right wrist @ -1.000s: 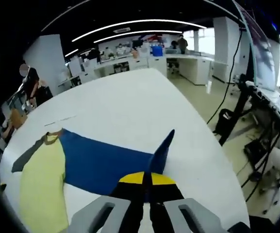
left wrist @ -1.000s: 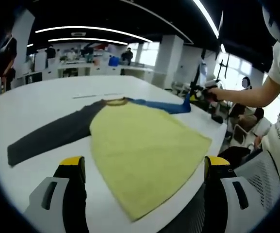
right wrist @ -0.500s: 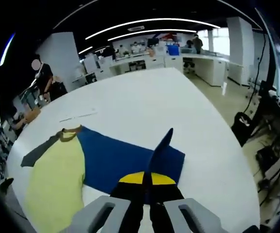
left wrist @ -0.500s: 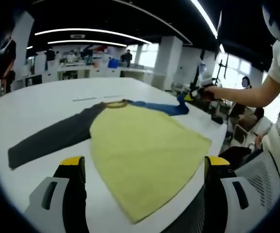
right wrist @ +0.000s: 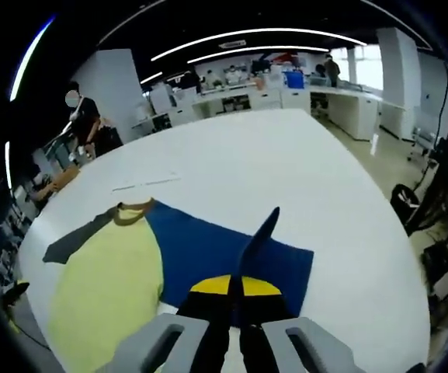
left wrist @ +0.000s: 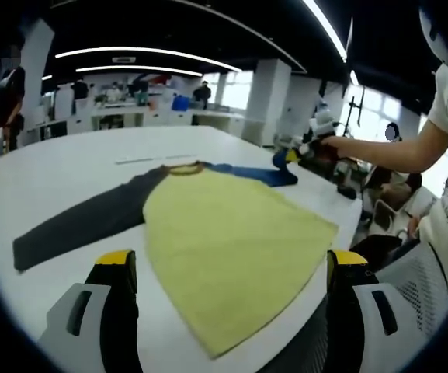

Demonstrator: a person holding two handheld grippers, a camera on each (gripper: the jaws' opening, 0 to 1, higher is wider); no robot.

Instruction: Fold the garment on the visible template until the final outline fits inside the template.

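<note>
- The garment (left wrist: 231, 233), yellow-bodied, lies flat on the white table (left wrist: 68, 167).
- The right gripper (right wrist: 235, 299) pinches its blue sleeve (right wrist: 224, 249), raising a fold.
- The left gripper (left wrist: 227, 284) hovers, jaws apart.

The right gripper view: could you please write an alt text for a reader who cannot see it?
The right claw, jaws shut, pinches the blue sleeve of a shirt and lifts its cuff. The yellow body and the grey sleeve lie flat on a white table in an open office.
</note>
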